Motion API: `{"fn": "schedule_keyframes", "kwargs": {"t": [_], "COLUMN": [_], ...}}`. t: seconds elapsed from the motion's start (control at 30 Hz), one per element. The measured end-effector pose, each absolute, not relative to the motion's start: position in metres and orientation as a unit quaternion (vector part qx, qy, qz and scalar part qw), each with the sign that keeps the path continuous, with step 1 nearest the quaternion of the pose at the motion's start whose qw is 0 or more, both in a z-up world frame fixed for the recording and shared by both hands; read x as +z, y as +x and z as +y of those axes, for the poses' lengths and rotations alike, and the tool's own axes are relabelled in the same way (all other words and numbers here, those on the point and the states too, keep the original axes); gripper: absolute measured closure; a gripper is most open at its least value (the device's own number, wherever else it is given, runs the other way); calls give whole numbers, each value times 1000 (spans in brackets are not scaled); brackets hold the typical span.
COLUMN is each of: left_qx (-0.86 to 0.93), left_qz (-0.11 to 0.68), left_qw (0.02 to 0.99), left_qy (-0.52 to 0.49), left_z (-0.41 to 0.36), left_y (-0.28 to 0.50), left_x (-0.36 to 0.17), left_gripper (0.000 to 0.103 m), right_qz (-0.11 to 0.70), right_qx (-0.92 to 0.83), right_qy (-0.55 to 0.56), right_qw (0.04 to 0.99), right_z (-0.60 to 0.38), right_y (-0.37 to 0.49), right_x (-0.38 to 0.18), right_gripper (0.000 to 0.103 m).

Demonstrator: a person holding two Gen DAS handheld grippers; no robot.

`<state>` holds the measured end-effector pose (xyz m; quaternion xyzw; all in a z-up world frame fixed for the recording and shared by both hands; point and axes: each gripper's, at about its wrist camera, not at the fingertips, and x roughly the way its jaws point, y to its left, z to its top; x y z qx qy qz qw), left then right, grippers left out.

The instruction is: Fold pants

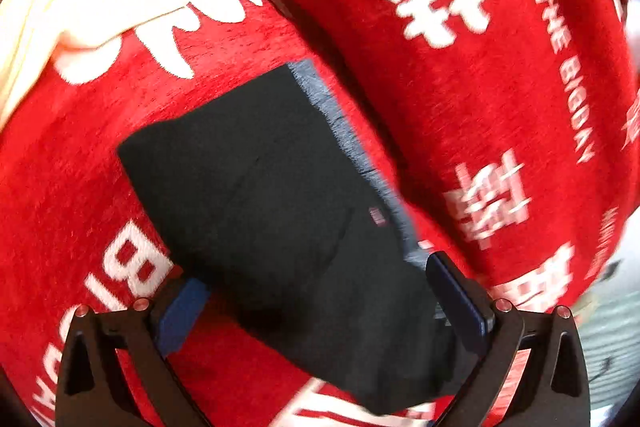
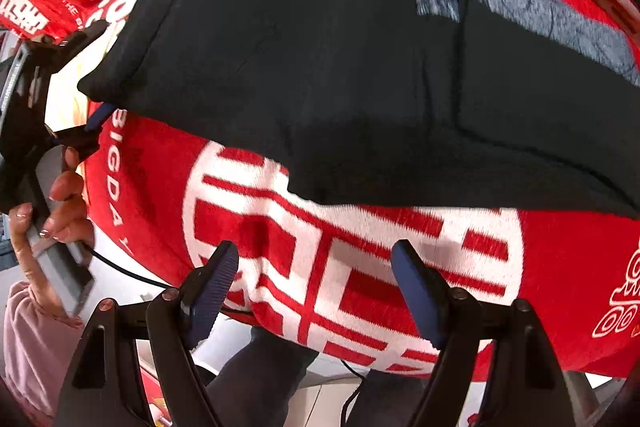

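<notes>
Pants folded, long axis crosswise on red blanket, waistband at far edge.

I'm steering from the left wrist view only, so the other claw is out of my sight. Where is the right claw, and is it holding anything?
Observer: The right claw is open and empty, over a white emblem on the red blanket, short of the black pants.
Operator: Can you see who holds my claw?
Observer: A hand in a pink sleeve grips the left claw by its handle.
Operator: Do the pants run beyond my frame?
Observer: Yes, they reach that view's right edge, with a grey band along the far side.
</notes>
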<state>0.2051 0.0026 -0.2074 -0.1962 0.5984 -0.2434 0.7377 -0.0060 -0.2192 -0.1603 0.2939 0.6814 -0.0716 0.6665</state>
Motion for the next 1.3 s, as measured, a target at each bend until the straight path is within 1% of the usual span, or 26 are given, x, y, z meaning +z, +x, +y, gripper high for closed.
{"fn": "schedule_keyframes", "kwargs": {"t": [0.03,0.1,0.13,0.17,0.2,0.23,0.3,0.37,0.4,0.5,0.6,0.67,0.87,0.97,1.07,1.13,1.17,1.2,1.23,1.27,1.3], "left_qx": [-233,-222,-216,-203,-181,-167,-171,-178,-186,-199,-210,-210,-198,-202,-202,-203,-205,-207,-214,-217,-223], "left_qz": [618,614,615,615,616,617,610,577,541,465,412,406,423,414,402,394,392,392,399,398,391], "left_qw": [727,732,735,741,753,760,769,797,818,841,844,843,839,839,839,840,840,840,838,838,839], "left_qy": [-189,-193,-190,-177,-147,-122,-88,-9,64,195,271,282,280,289,305,313,313,313,306,304,304], "left_z": [-1,-2,-4,-6,-9,-10,-17,-35,-52,-83,-99,-101,-98,-98,-104,-107,-108,-109,-109,-111,-113], "left_y": [208,210,211,211,212,212,211,198,183,151,128,127,135,127,124,120,119,118,118,116,112], "left_x": [-218,-219,-217,-216,-214,-214,-209,-194,-185,-177,-177,-176,-182,-183,-184,-183,-182,-181,-179,-177,-173], "left_gripper": [1,1,7,26,40,63,65,67,67,67,67,67,67,67,67,67,67,67,67,67,67], "right_qz": [679,675,672,667,662,658,649,638,636,645,670,690,733,758,790,814,815,809,800,793,786], "right_qx": [-71,-70,-70,-69,-68,-66,-60,-47,-38,8,60,98,155,169,165,152,154,154,152,149,142], "right_qy": [291,287,283,278,274,272,268,262,259,242,219,201,151,119,115,81,66,52,46,56,71], "right_qw": [670,676,681,688,694,699,710,723,726,725,707,688,645,618,579,555,554,565,579,588,597], "right_z": [-221,-226,-229,-234,-239,-243,-253,-263,-264,-261,-240,-216,-146,-121,-106,-96,-93,-91,-94,-100,-108], "right_y": [-2,5,9,17,23,30,50,79,90,143,197,232,286,303,310,306,304,301,300,299,298], "right_x": [-158,-154,-151,-146,-142,-138,-126,-111,-107,-94,-89,-91,-113,-130,-154,-167,-168,-166,-161,-157,-152], "right_gripper": [21,21,21,21,21,21,21,21,21,21,21,20,19,19,19,19,22,50,71,83,84]}}
